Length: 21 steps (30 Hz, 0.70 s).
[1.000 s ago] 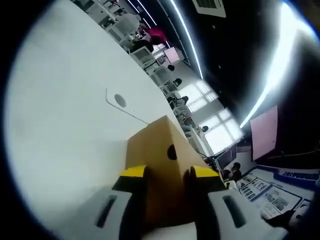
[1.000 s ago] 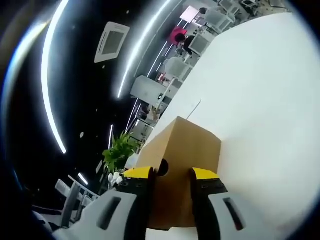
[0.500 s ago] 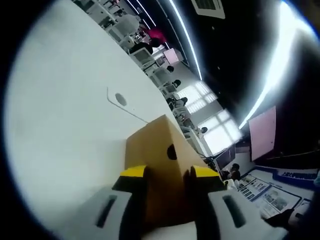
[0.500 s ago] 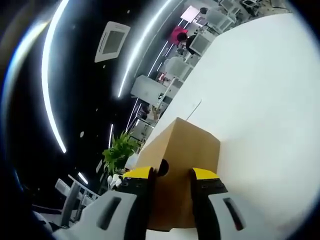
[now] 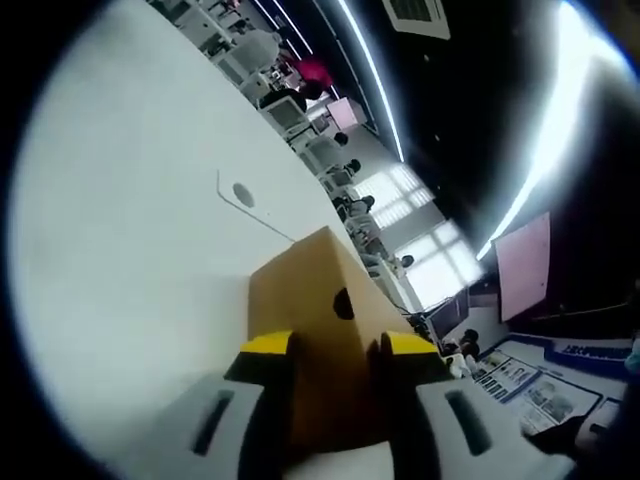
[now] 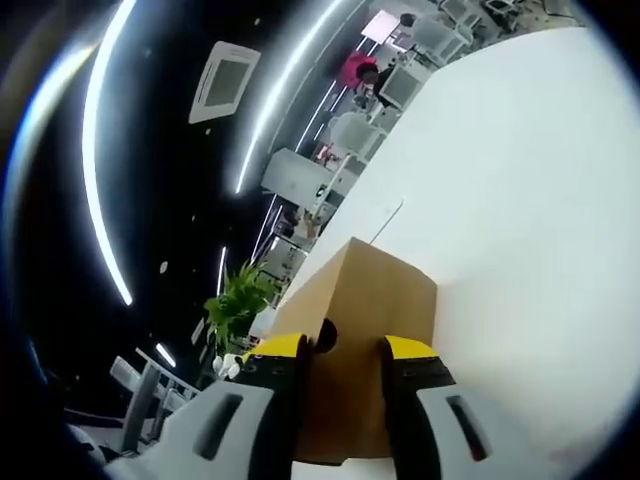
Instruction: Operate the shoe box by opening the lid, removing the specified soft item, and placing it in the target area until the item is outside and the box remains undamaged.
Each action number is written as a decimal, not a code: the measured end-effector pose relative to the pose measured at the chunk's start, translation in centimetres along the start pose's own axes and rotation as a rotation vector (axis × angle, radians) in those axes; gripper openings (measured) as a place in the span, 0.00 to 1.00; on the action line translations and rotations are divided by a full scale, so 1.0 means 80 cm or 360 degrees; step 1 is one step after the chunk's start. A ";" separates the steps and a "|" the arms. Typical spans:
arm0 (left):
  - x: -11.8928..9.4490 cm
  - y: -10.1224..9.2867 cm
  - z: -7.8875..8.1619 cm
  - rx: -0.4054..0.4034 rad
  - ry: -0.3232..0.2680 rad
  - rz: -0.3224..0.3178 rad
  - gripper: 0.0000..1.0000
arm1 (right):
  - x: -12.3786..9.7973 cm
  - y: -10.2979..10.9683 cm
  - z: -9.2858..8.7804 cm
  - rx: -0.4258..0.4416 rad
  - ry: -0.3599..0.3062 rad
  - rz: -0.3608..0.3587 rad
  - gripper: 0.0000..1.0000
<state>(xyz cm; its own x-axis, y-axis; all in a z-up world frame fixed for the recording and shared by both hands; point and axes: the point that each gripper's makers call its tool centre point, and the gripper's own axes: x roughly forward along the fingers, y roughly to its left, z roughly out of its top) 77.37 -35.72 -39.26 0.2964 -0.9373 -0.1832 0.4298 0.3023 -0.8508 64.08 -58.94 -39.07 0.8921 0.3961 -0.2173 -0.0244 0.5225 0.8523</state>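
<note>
Box (image 5: 305,300) sits pinched at both ends: left gripper (image 5: 335,345) and right gripper (image 6: 340,347) each clamp cardboard, box running straight ahead over the table (image 5: 130,230).

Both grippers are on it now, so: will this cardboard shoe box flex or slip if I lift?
The shoe box looks like thin brown cardboard, so its walls probably flex under the left gripper and right gripper. Its smooth faces may slip.

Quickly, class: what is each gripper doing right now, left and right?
Left gripper: closed on one end of the cardboard shoe box.
Right gripper: closed on the shoe box's other end.
</note>
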 end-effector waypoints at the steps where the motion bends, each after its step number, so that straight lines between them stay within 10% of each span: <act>1: -0.001 0.000 -0.001 -0.0002 -0.0001 -0.0001 0.33 | 0.000 -0.001 0.001 -0.0002 0.0002 -0.0001 0.29; 21: -0.012 -0.003 -0.011 -0.0020 -0.0037 0.0012 0.33 | 0.003 -0.008 0.010 -0.0032 0.0055 -0.0004 0.29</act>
<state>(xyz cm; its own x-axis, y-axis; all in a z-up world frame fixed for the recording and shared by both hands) 76.26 -35.02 -39.32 0.3193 -0.9307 -0.1785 0.4170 0.3071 -0.8555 64.70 -59.79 -39.31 0.8762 0.4202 -0.2360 -0.0315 0.5387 0.8419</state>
